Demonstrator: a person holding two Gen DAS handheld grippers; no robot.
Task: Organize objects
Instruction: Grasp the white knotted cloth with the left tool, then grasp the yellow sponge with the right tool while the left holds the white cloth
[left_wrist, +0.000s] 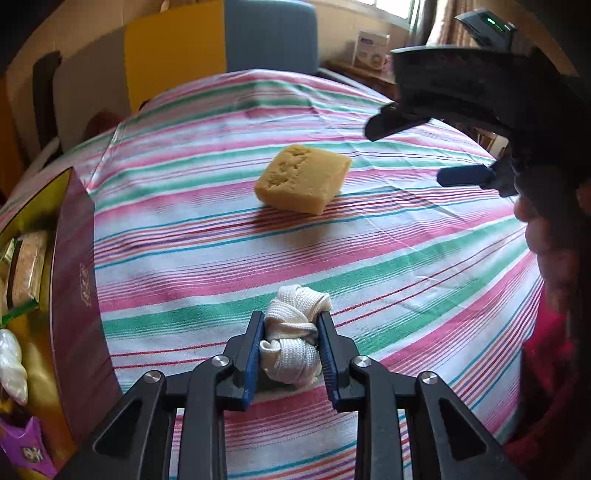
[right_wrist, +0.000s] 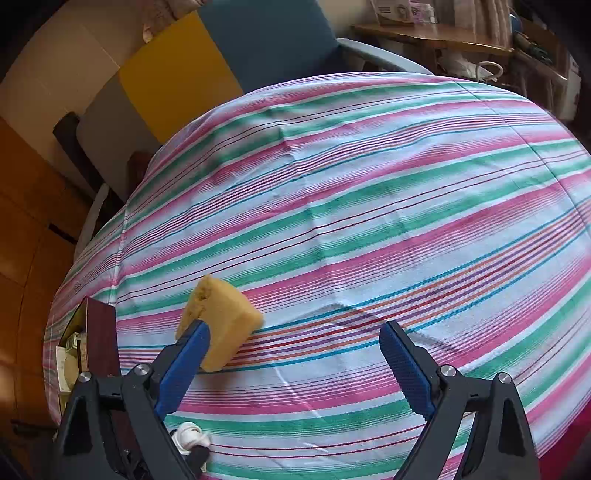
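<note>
Left claw (left_wrist: 291, 347) pinching white cloth bundle (left_wrist: 293, 343) between blue pads, just above striped worktop (left_wrist: 406, 258). Yellow sponge (left_wrist: 303, 178) lying flat on worktop farther ahead, well apart from bundle. Right claw (right_wrist: 295, 354) spreading wide, holding nothing; sponge (right_wrist: 221, 325) sitting by tip of its left finger, touching or not hard to tell. Dark red box (left_wrist: 74, 295) standing at left edge of worktop, small things lying inside. Blue chair (right_wrist: 273, 40) sitting behind worktop.
</note>
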